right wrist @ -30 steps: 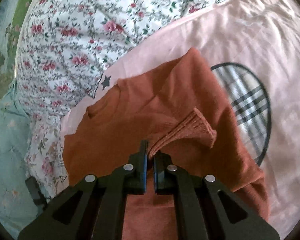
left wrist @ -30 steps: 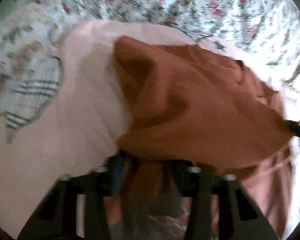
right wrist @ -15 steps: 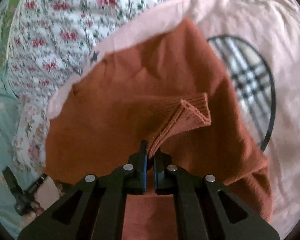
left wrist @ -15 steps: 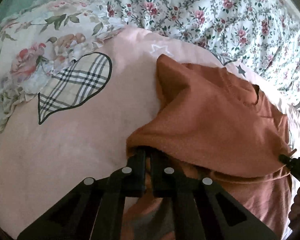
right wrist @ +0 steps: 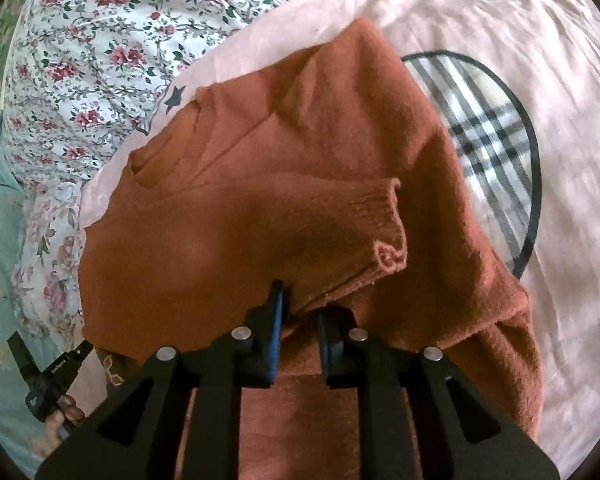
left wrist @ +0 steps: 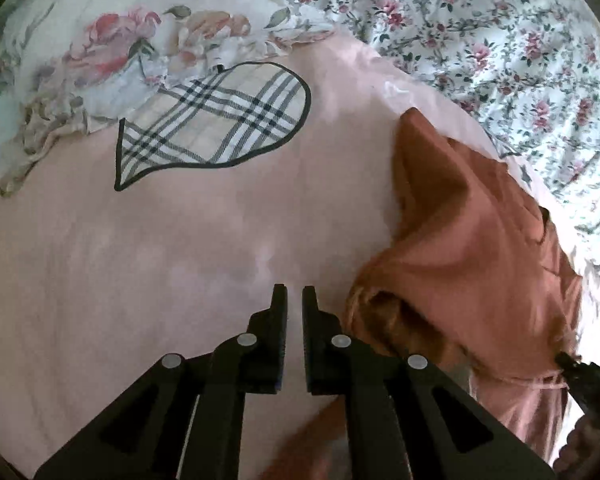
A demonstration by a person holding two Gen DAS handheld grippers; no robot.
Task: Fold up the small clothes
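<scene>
A rust-orange knit sweater lies on a pink sheet, one sleeve folded across its body with the ribbed cuff pointing right. My right gripper sits low over it; its jaws are opening, and the sleeve's edge lies loosely between them, not pinched. In the left wrist view the sweater is bunched at the right. My left gripper hovers over bare pink sheet beside the sweater. Its jaws are just opening, a slit apart, with nothing between them.
A plaid heart patch marks the pink sheet; the sweater partly covers it. Floral bedding and a flowered pillow border the far side. A hand holds the left gripper at the lower left.
My left gripper let go of the sweater's edge and slid left onto the bare pink sheet. My right gripper's jaws parted and the pinched sleeve now lies flatter across the sweater.
</scene>
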